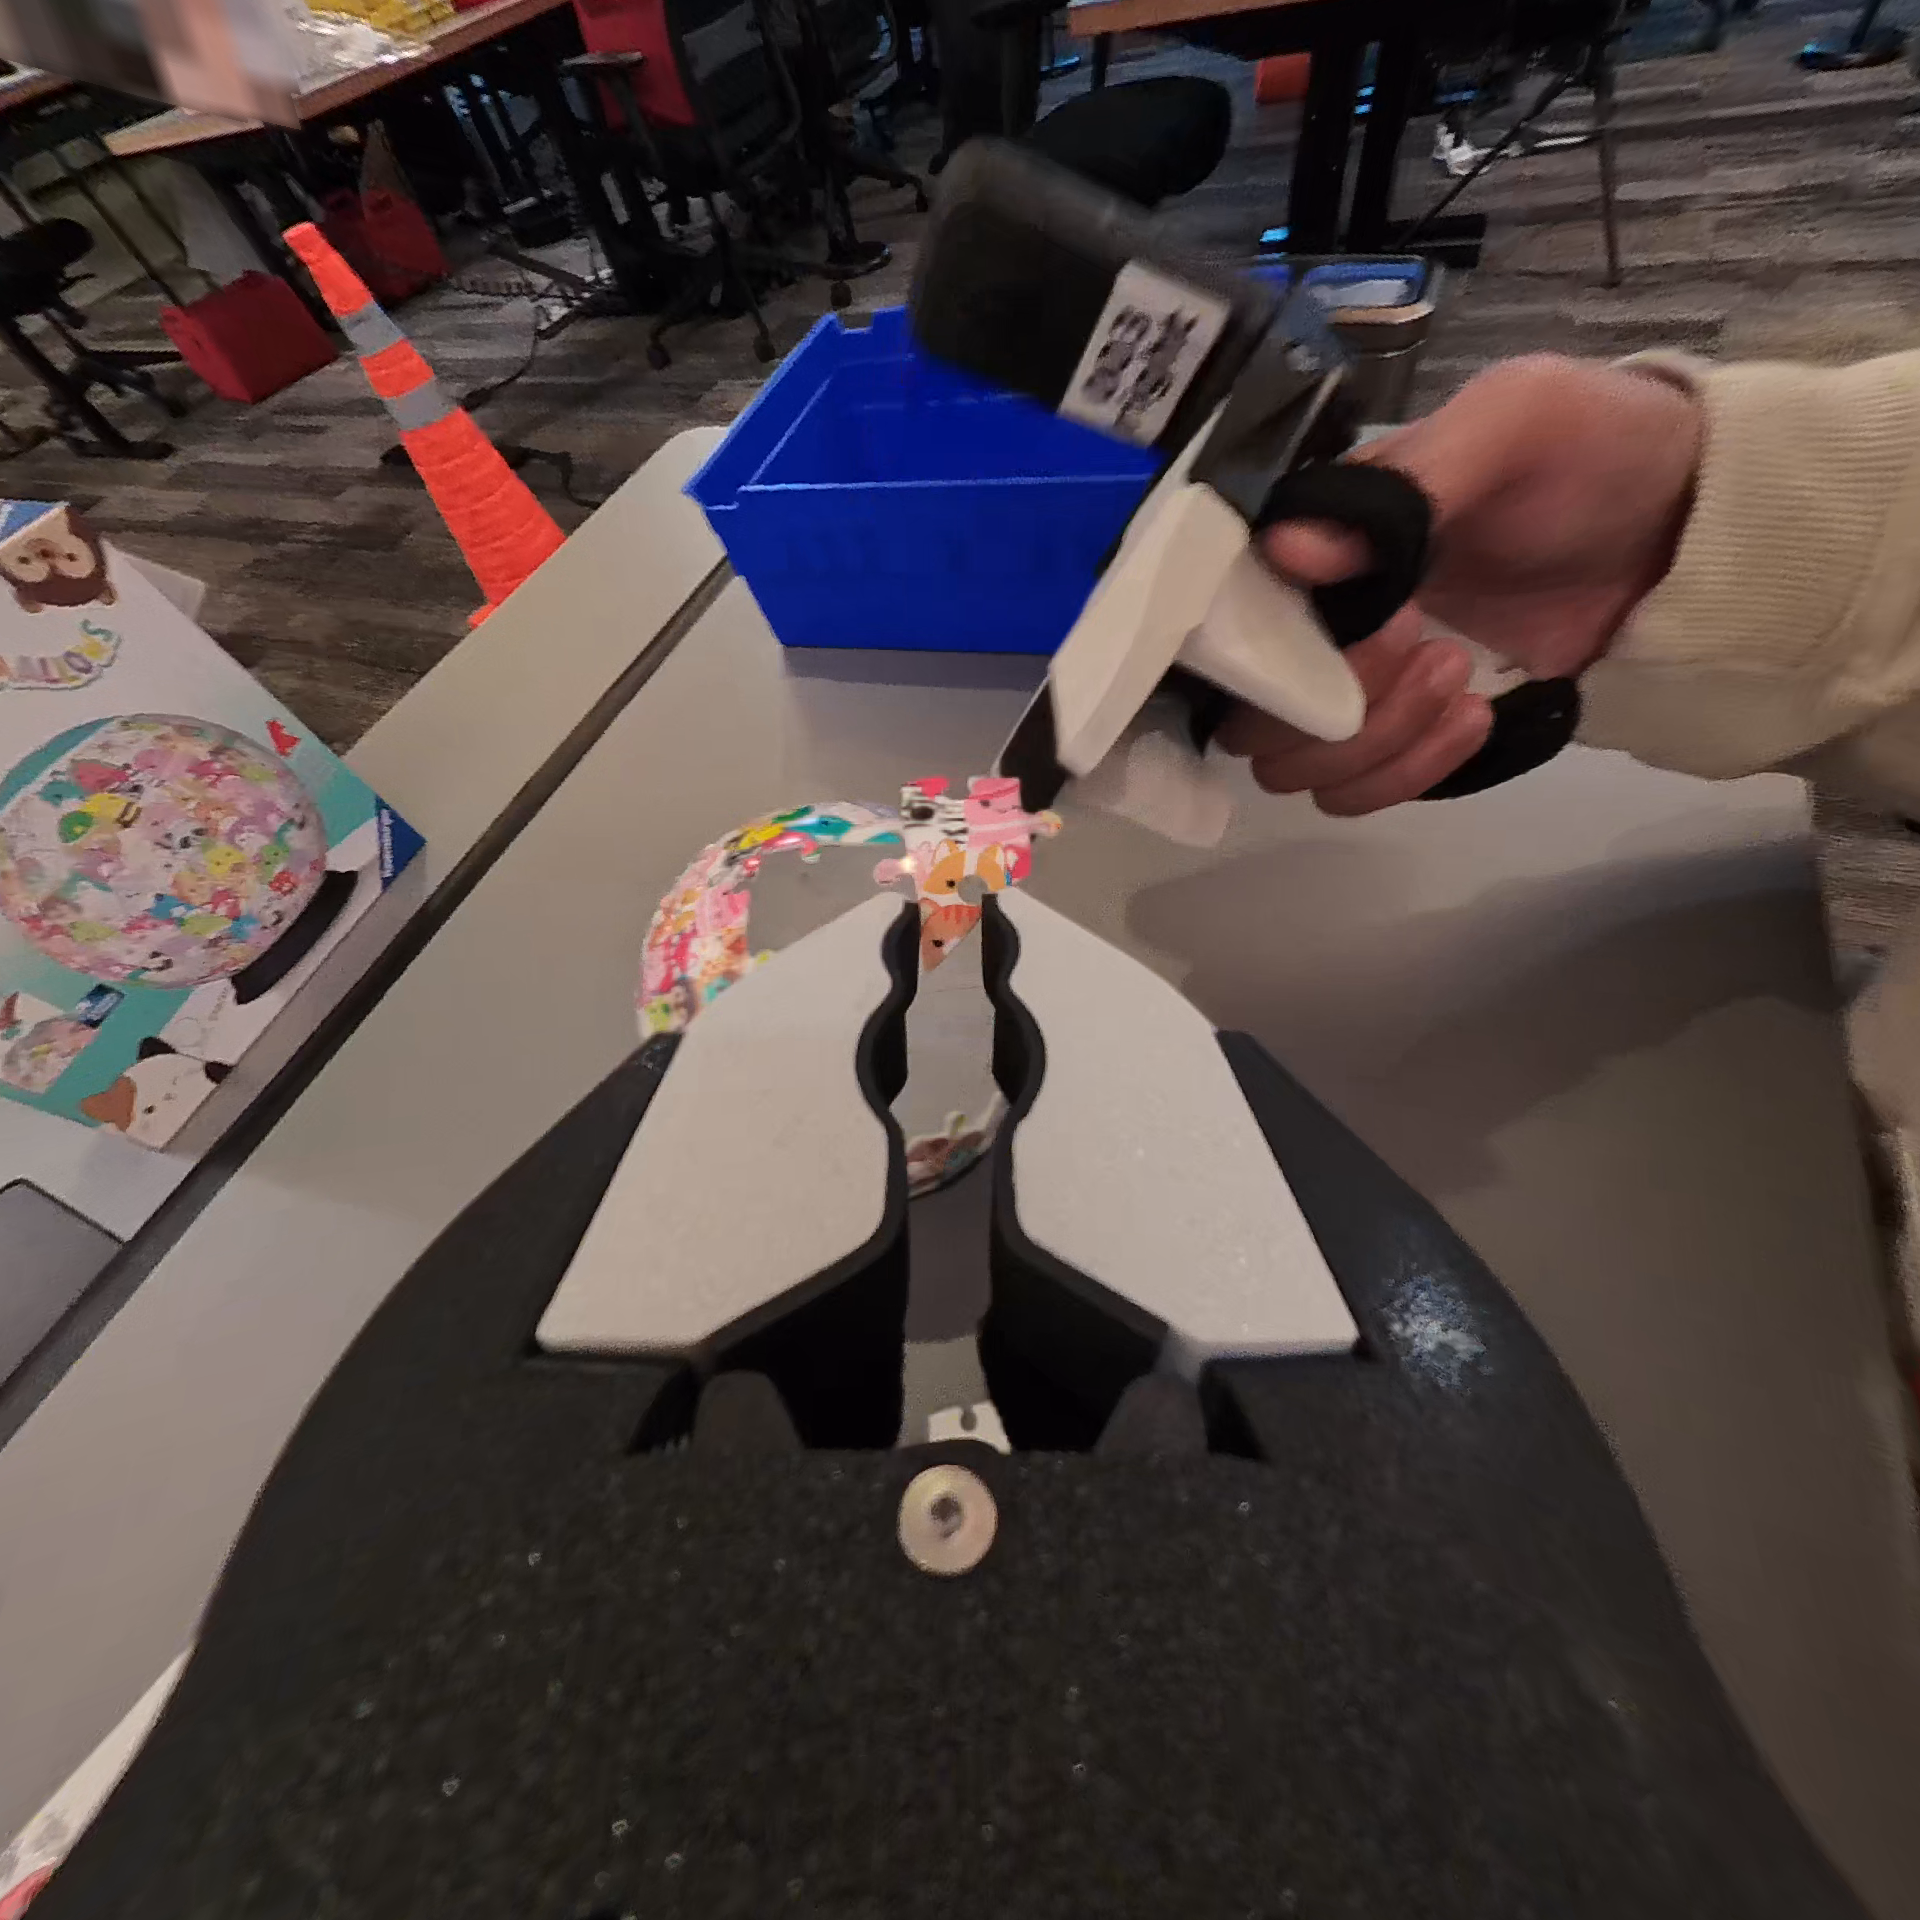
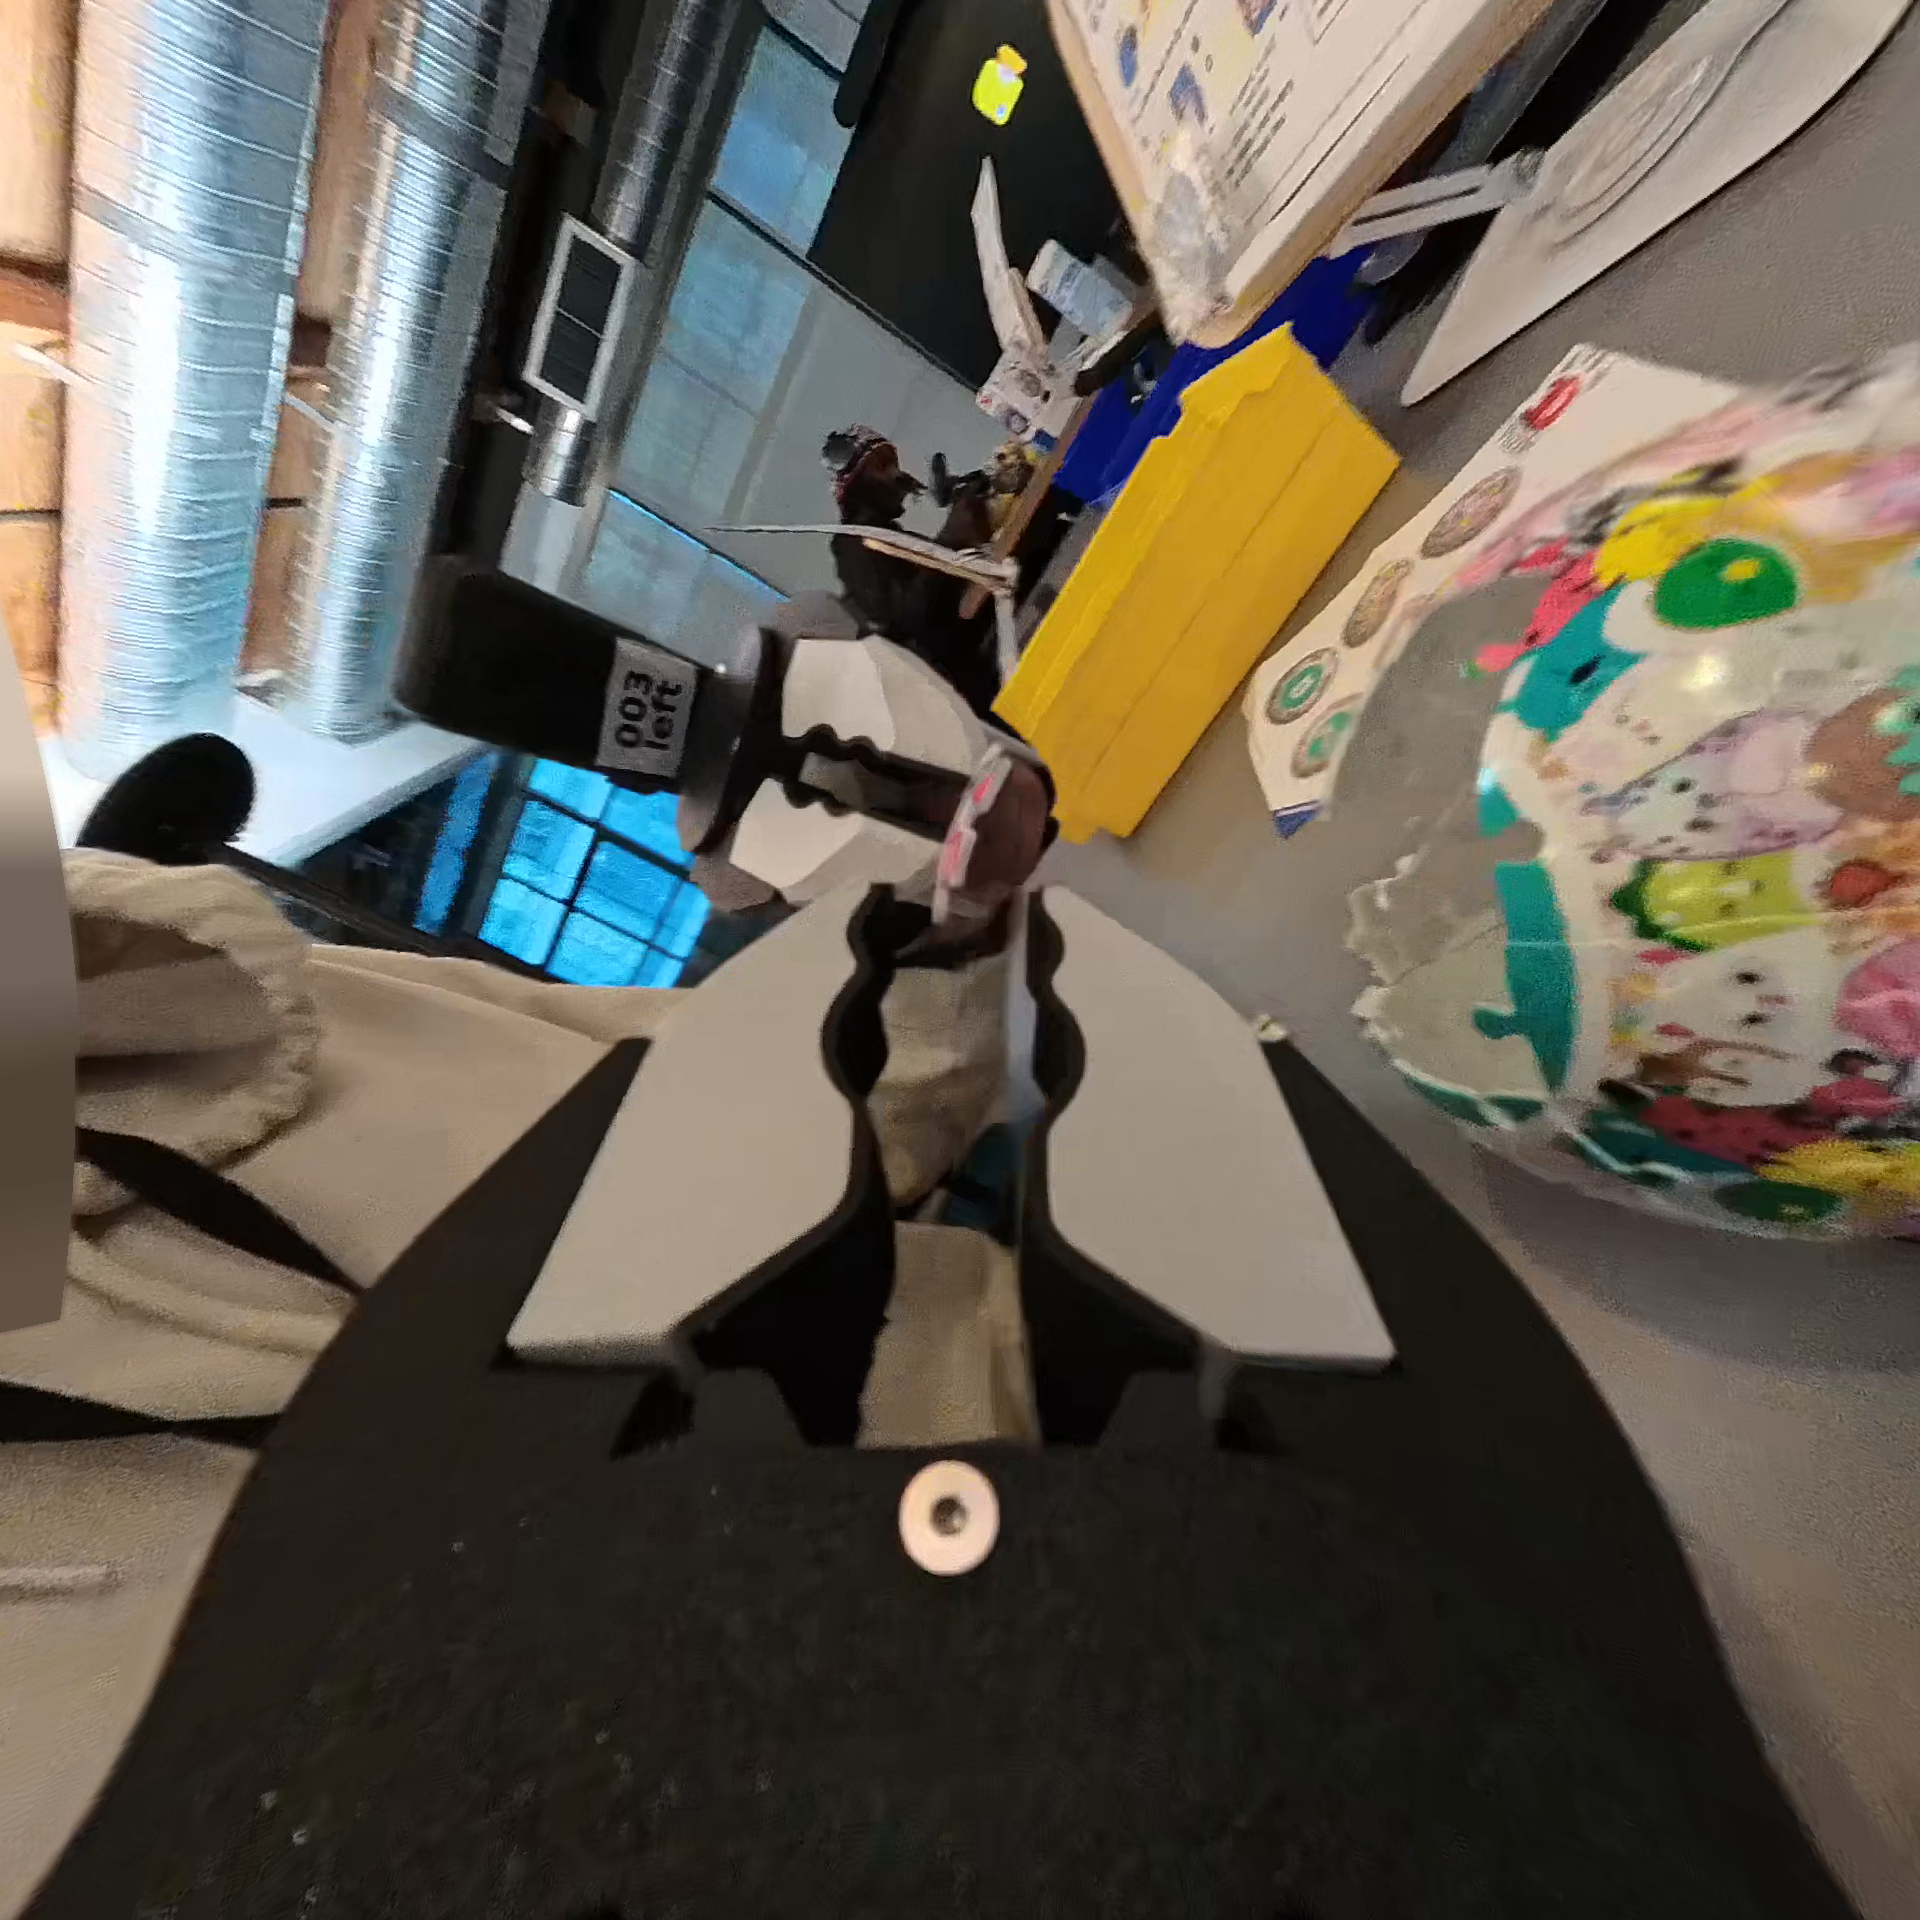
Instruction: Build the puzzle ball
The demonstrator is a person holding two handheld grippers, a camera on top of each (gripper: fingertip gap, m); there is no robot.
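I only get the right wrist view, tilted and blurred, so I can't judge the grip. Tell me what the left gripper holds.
Observer: The left gripper is shut on an orange cat piece at one end of the curved band of joined pieces. The left wrist view shows it face on.
Operator: Now say where my own tip sits.
Observer: The right gripper comes down from the upper right, and its tip touches the pink piece at the band's top corner, just above the cat piece.
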